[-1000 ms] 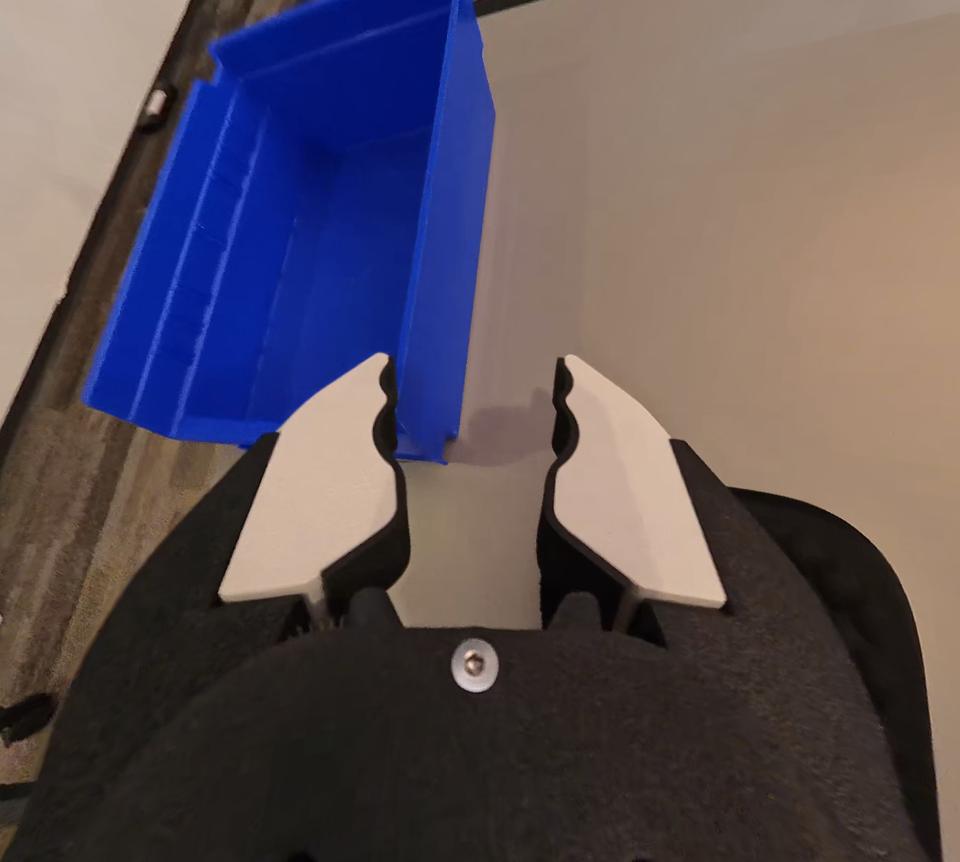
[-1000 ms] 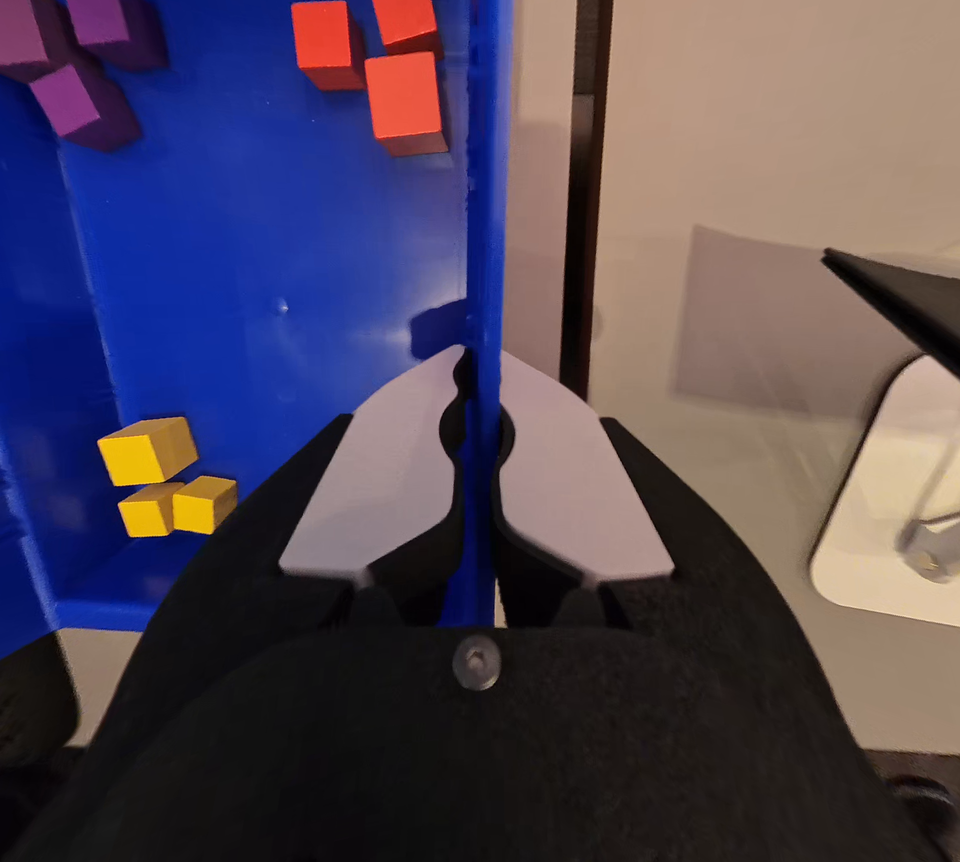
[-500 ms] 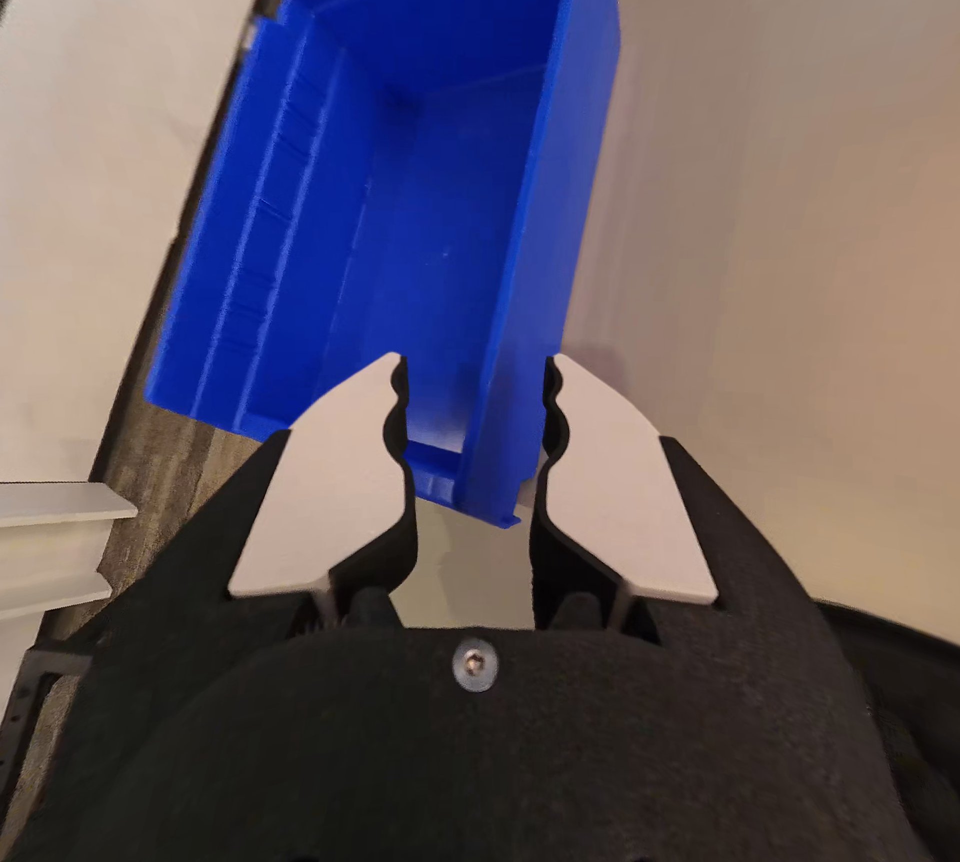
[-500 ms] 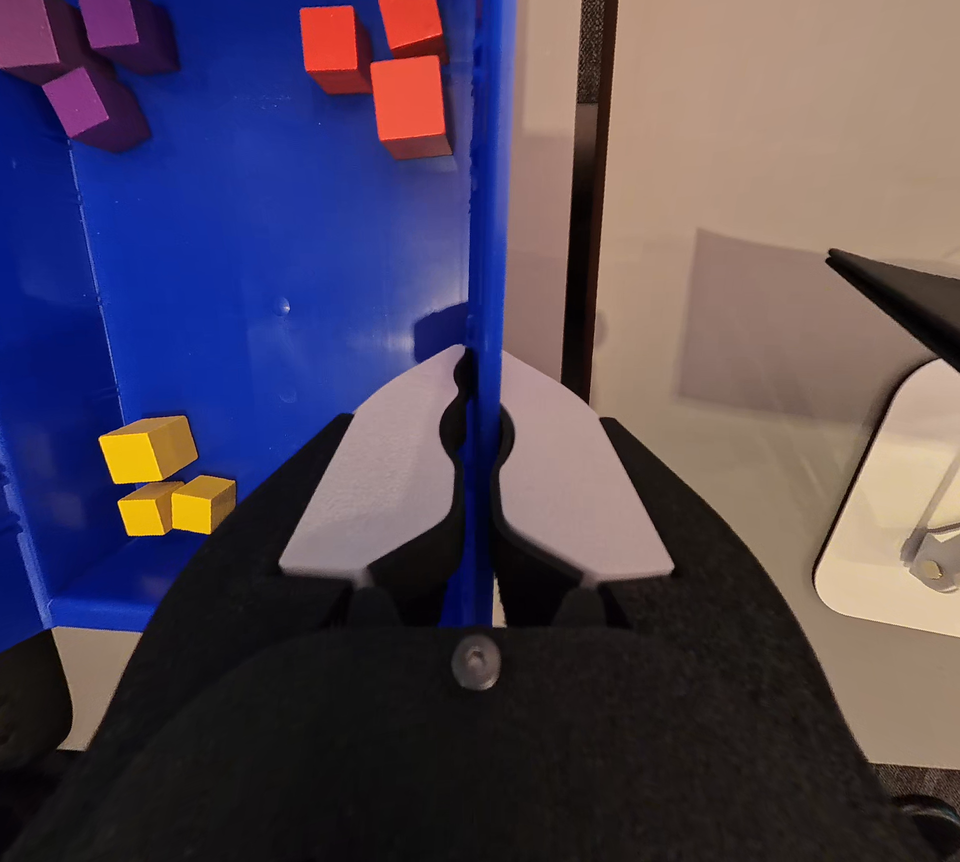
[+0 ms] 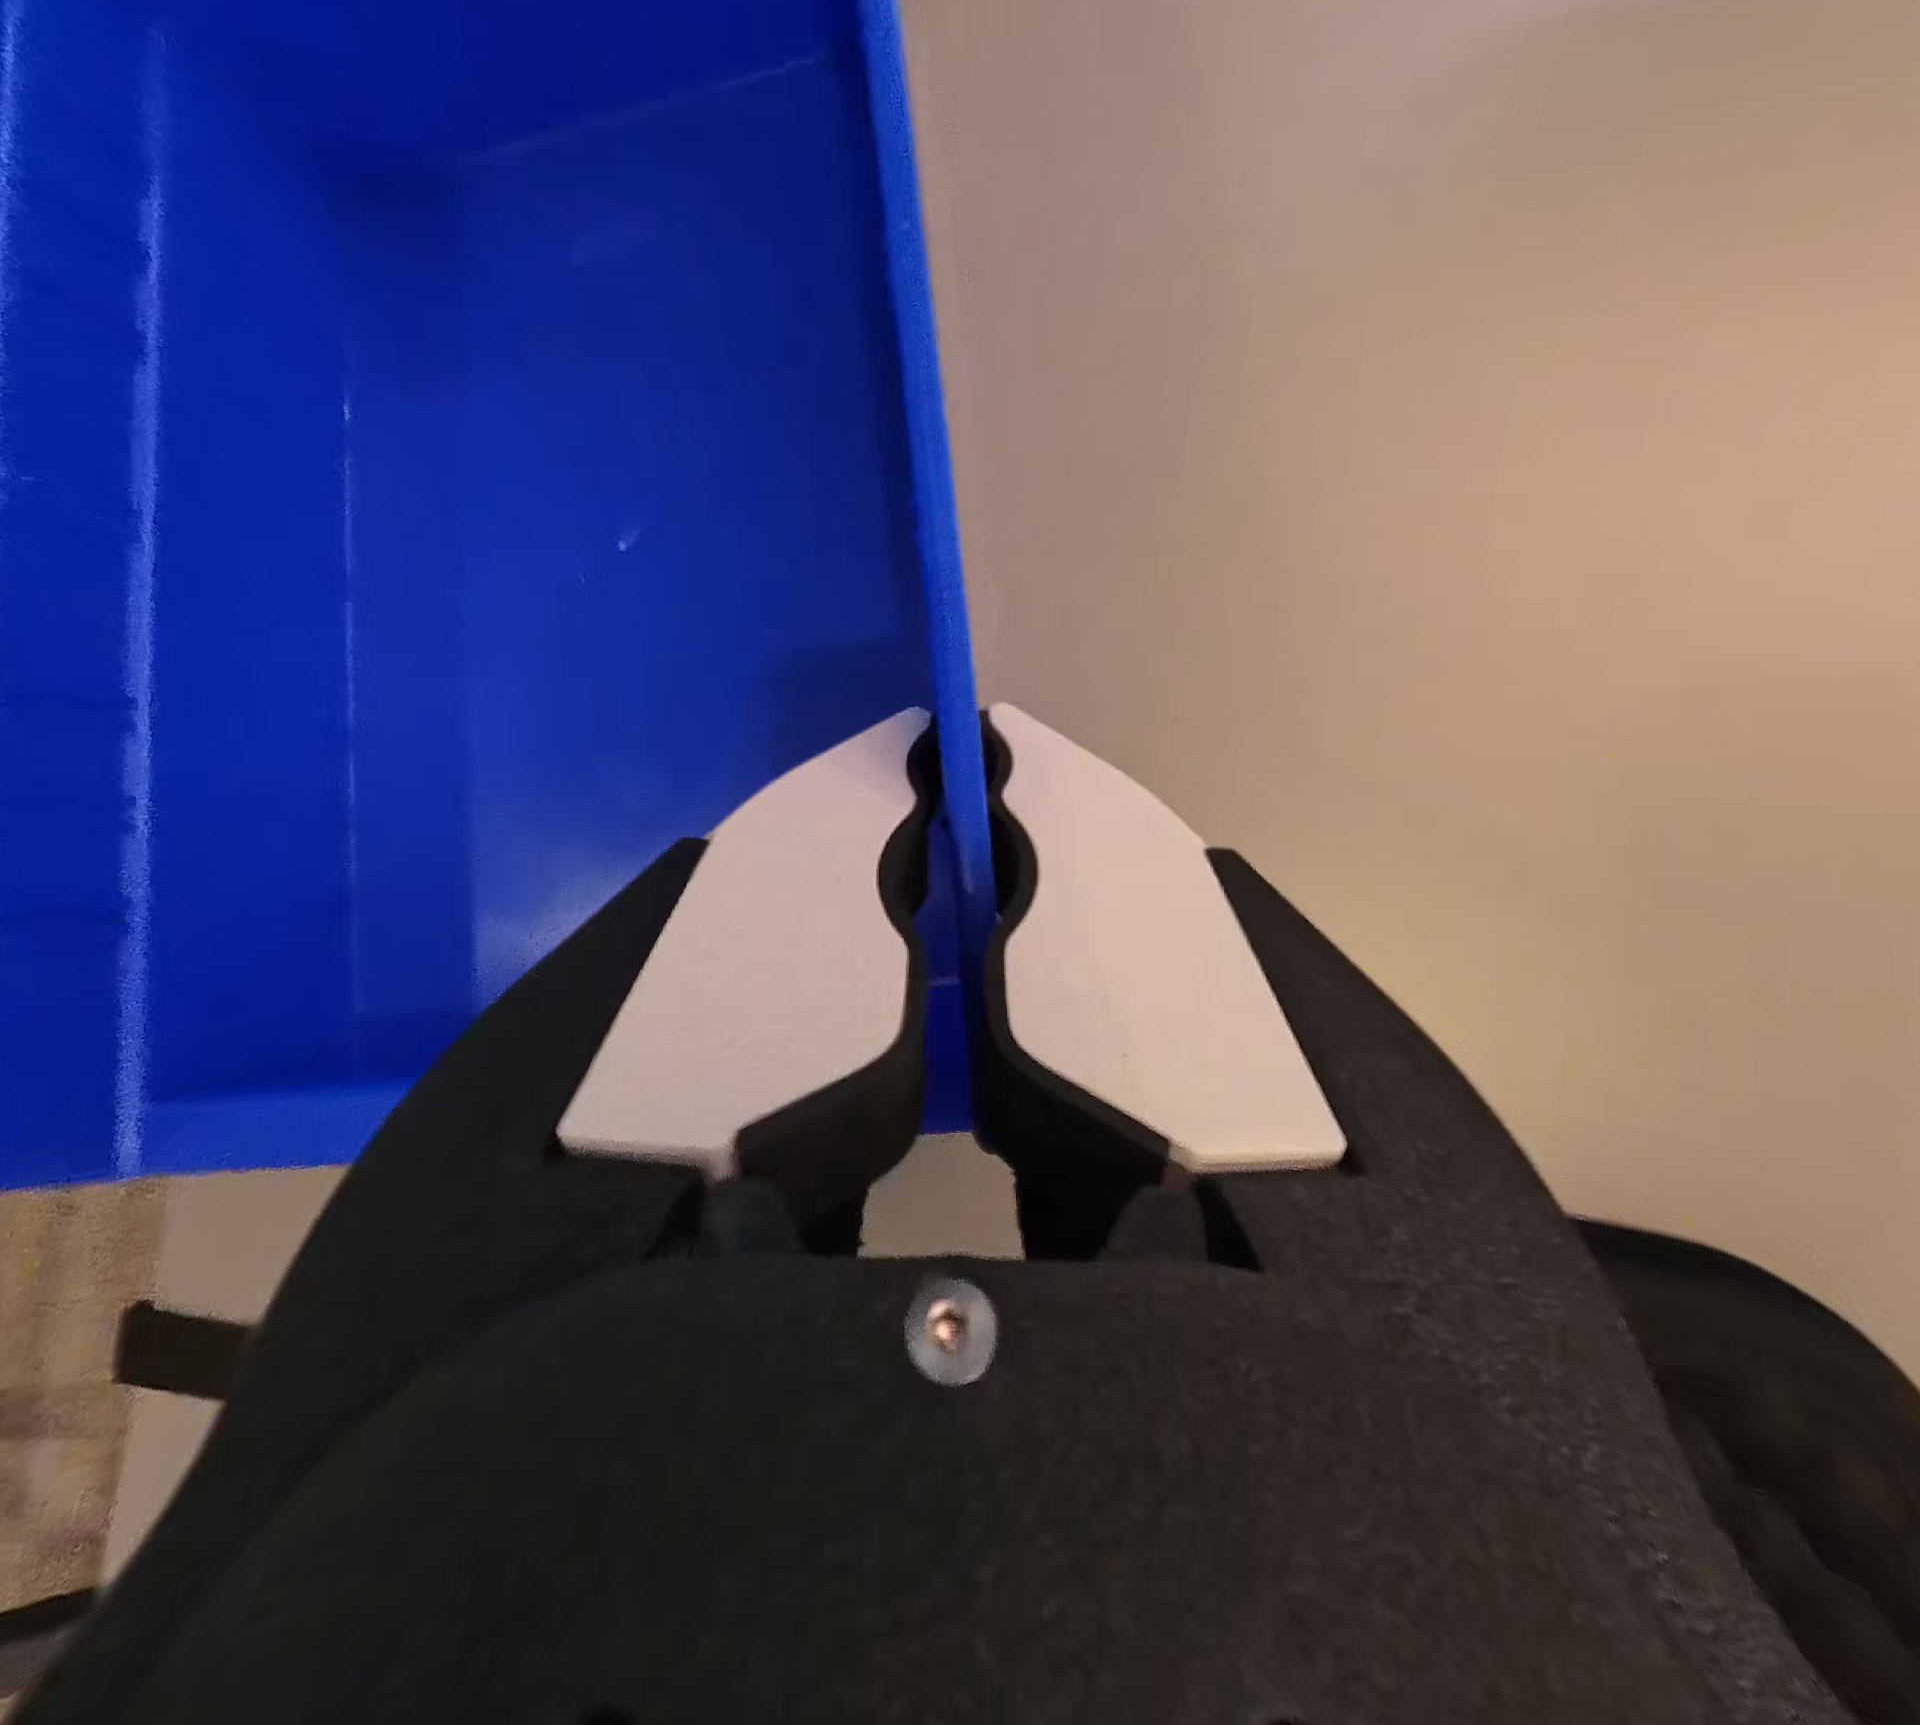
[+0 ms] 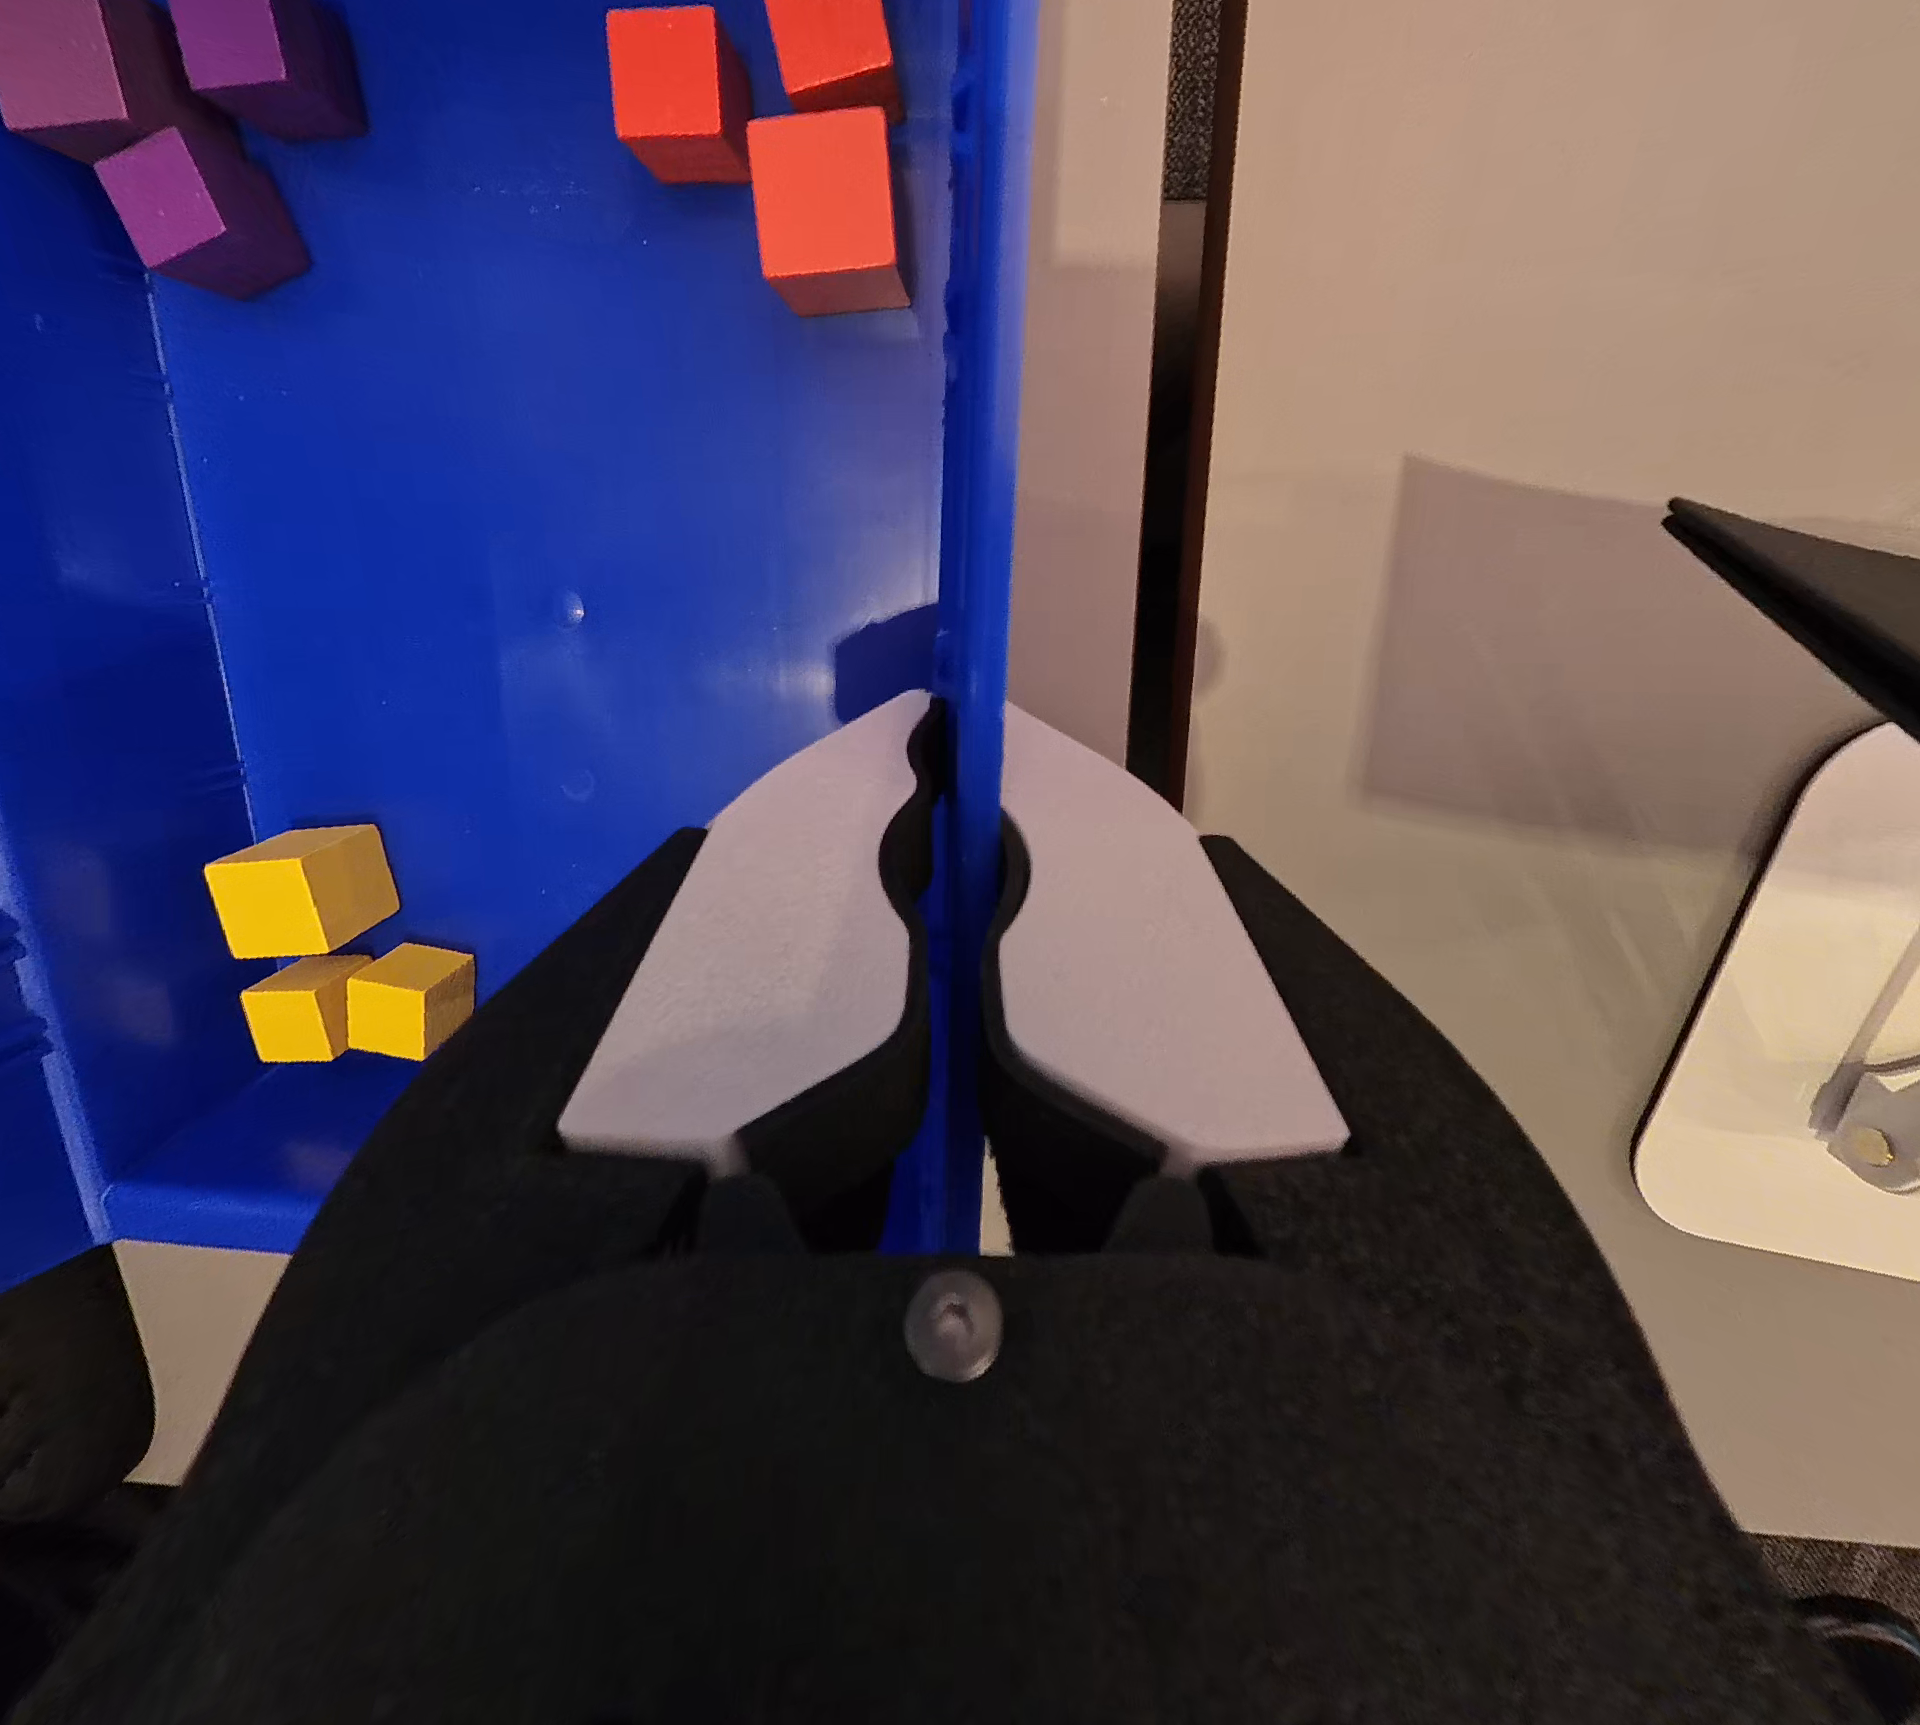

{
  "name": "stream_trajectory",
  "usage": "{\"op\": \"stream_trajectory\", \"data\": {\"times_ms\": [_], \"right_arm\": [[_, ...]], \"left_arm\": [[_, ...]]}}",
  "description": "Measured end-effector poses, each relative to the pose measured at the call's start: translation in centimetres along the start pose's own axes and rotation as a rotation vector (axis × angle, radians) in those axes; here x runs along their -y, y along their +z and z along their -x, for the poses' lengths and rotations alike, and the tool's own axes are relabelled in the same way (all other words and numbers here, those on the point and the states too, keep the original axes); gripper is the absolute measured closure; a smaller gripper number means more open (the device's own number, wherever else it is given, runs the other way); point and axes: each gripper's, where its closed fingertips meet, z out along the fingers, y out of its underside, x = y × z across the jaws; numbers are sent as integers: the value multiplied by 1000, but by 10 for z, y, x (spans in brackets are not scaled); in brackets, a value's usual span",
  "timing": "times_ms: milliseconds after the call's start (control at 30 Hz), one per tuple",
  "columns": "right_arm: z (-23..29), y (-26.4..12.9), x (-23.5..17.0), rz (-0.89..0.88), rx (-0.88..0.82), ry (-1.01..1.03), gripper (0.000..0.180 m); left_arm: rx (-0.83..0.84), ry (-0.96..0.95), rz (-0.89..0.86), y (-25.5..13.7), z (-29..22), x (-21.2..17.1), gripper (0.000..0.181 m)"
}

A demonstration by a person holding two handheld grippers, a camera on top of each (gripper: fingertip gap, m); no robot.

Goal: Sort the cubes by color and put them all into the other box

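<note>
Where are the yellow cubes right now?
Right wrist view: the yellow cubes cluster in the blue box's near-left corner, left of the right gripper.

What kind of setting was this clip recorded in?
Probably an office or lab workspace, though little shows: a plain beige tabletop, a white device base with a black panel above it at its right edge, and speckled grey carpet beside the empty blue plastic bin.

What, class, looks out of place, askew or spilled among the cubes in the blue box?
Nothing stands out. In the blue box, the purple cubes, red cubes and yellow cubes sit in three separate clusters, none mixed or spilled. The right gripper grips the box's side wall.
</note>
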Motion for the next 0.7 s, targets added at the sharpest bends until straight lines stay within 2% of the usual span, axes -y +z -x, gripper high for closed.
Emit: {"op": "stream_trajectory", "data": {"times_ms": [233,633,700], "right_arm": [[1,0,-1,13,13,10,176],[13,2,2,62,5,41,175],[21,4,2,80,31,50,167]], "left_arm": [[-37,116,15,-8,-63,11,175],[-130,381,-56,-53,-233,12,173],[-131,426,-76,-61,-258,12,172]]}}
